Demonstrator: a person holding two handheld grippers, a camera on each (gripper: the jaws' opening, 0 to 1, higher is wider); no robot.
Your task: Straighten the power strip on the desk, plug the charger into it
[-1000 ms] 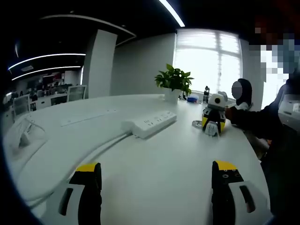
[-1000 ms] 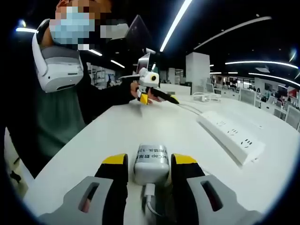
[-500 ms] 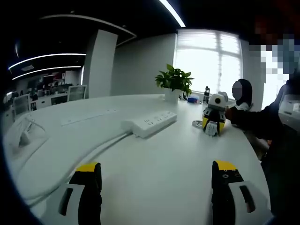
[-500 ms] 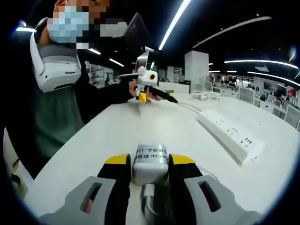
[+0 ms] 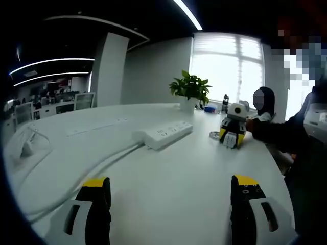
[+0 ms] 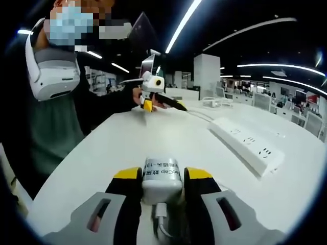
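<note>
A white power strip (image 5: 163,133) lies at an angle in the middle of the white desk (image 5: 179,173), and its cable runs off to the left. My left gripper (image 5: 169,194) hovers low over the desk in front of it, open, with nothing between its yellow-tipped jaws. To the right of the strip is my right gripper (image 5: 232,131). In the right gripper view, my right gripper (image 6: 162,172) is shut on a white charger (image 6: 162,179) with its cord trailing back. The power strip (image 6: 248,145) lies ahead to the right, and my left gripper (image 6: 153,97) is held beyond it.
A potted plant (image 5: 190,87) and a bottle (image 5: 225,102) stand at the far edge by the window. A white device with cords (image 5: 25,148) lies at the left. A person with a white headset (image 6: 51,69) stands close on the left of the desk.
My right gripper has shifted slightly with the charger still in it, so its view has swung a little. The left gripper and the power strip have not moved.
</note>
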